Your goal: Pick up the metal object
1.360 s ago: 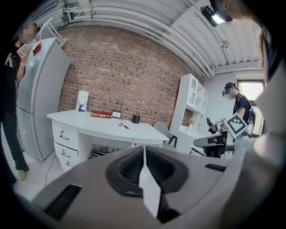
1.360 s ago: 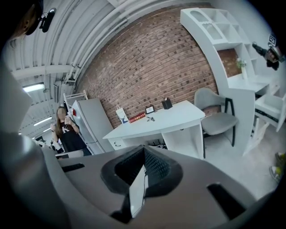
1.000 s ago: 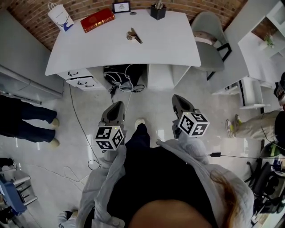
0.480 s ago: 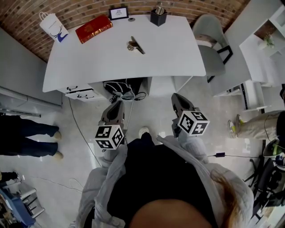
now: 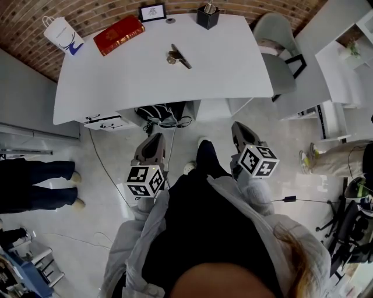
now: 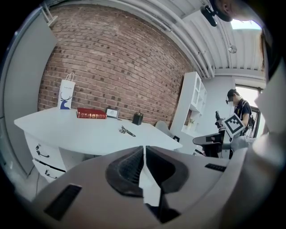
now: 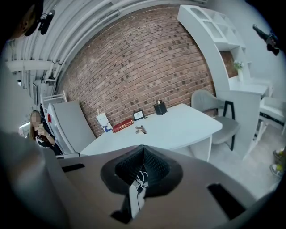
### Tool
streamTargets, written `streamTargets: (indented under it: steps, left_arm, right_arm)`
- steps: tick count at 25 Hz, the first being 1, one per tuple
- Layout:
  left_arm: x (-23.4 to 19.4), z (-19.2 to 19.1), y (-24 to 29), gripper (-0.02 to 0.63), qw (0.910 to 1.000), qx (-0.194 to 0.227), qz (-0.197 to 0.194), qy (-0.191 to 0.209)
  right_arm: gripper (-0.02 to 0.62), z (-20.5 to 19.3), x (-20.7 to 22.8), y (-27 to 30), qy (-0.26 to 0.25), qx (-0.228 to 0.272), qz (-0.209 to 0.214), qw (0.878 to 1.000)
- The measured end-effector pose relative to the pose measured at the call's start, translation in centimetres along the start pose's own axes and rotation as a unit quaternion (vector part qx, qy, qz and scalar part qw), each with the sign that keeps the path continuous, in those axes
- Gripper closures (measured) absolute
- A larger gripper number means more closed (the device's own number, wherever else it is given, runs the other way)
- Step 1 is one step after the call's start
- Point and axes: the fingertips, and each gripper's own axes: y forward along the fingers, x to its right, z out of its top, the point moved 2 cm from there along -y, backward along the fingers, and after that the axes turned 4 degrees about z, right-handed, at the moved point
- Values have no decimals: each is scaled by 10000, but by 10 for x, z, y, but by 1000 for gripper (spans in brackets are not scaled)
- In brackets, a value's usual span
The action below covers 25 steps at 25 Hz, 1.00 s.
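The metal object (image 5: 178, 56) lies on the white desk (image 5: 233, 64), near the middle toward the back; it is a small silvery piece with a dark bar across it. It shows small and far off in the left gripper view (image 6: 127, 131) and in the right gripper view (image 7: 140, 129). My left gripper (image 5: 155, 138) and my right gripper (image 5: 238, 129) hang over the floor in front of the desk, well short of the object. The left gripper (image 6: 144, 150) is shut with nothing between its pads. The right gripper (image 7: 143, 150) is shut too, and empty.
On the desk's far edge stand a red book (image 5: 119, 27), a white paper bag (image 5: 60, 33), a small framed card (image 5: 152, 11) and a black pen holder (image 5: 207, 14). A grey chair (image 5: 277, 52) stands right of the desk. Cables (image 5: 166, 113) hang under it. A person's legs (image 5: 35, 183) stand at left.
The person has stepped closer to the desk, one foot now forward between the grippers. Both grippers stay shut and have come nearer to the desk's front edge.
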Motion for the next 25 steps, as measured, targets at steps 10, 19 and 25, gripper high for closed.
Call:
streamTargets:
  steps: [10, 19, 25]
  left_arm:
    - [-23, 10, 29, 575, 9995, 47, 105, -279]
    - [-51, 42, 105, 575, 9989, 68, 312, -342]
    - [-67, 75, 172, 575, 9983, 114, 414, -384]
  right_arm:
    - [588, 24, -4, 38, -174, -124, 90, 9997]
    - [588, 71, 19, 121, -189, -194, 277, 9992]
    - [588, 114, 38, 184, -253, -294, 456, 9982]
